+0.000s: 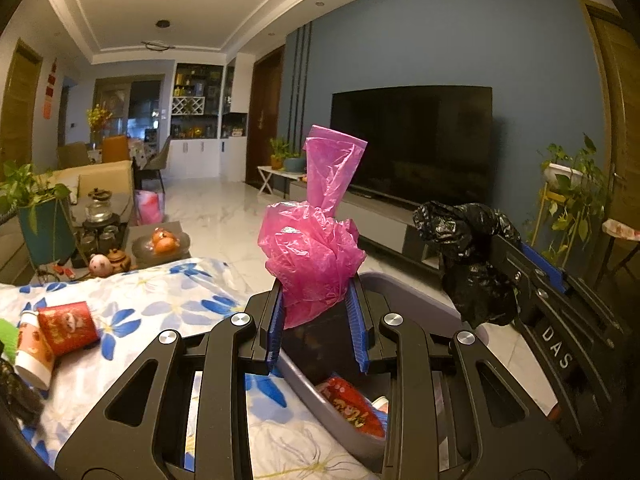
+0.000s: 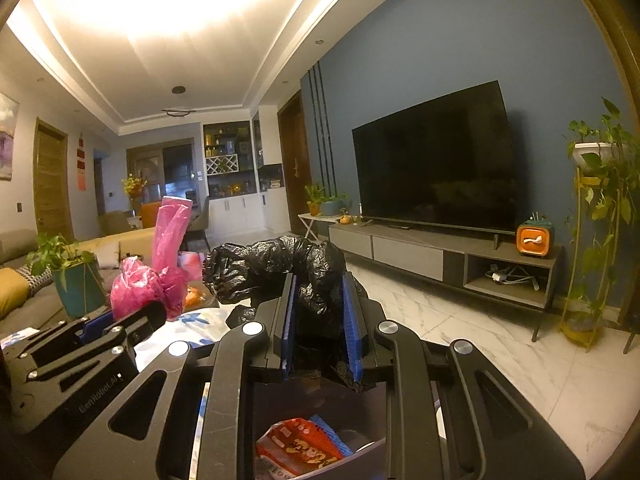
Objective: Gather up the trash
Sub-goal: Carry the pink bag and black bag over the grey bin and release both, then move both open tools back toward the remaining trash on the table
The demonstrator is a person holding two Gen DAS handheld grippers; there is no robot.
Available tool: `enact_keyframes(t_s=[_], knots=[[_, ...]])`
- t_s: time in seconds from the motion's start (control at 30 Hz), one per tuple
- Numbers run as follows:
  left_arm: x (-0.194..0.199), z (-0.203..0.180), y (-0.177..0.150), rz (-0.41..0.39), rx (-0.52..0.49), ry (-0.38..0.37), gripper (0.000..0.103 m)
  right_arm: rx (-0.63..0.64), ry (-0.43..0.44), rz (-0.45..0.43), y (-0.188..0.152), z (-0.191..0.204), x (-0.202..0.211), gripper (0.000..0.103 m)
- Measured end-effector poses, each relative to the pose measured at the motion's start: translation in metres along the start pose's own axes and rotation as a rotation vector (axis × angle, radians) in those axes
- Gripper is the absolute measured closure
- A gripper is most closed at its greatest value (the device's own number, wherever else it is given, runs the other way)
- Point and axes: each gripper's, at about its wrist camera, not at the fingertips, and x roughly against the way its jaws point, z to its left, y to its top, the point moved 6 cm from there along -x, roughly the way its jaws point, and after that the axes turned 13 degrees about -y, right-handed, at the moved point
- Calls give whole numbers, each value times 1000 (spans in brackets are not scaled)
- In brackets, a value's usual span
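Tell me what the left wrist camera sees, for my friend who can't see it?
The left gripper is shut on a crumpled pink plastic bag above a grey bin holding a red wrapper. Beside it, the right gripper holds a black plastic bag; two paper cups lie on the floral tablecloth.

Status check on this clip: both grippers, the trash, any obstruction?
Left gripper shut on pink bag. Right gripper shut on black bag. Both over grey bin, red wrapper inside. Nothing blocking.

Under my hands the desk is covered by a white cloth with blue flowers. On it lie two tipped red-and-white paper cups and a grey plastic bin.
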Motion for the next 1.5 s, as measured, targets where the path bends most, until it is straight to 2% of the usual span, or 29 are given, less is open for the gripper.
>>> enact_keyframes(t_s=[0.33, 0.93, 1.07, 1.13, 1.23, 1.37, 1.5], knots=[[-31, 2, -19, 43, -3, -30, 75, -17, -12, 32, -10, -4, -16, 80], [-53, 8, -36, 74, 21, -76, 75, -6, 24, 51, -20, 6, -31, 77], [-55, 8, -37, 80, 20, -82, 75, -4, 24, 52, -21, 4, -34, 69], [-57, 8, -38, 82, 24, -84, 75, -9, 14, 46, -21, 3, -33, 55], [-60, 9, -40, 90, 28, -89, 74, -19, 10, 44, -21, 0, -34, 54], [-62, 5, -43, 100, 7, -94, 64, -36, 4, 46, -20, -5, -31, 53], [-59, 6, -45, 93, -2, -83, 41, -47, 2, 42, -20, -8, -26, 49]])
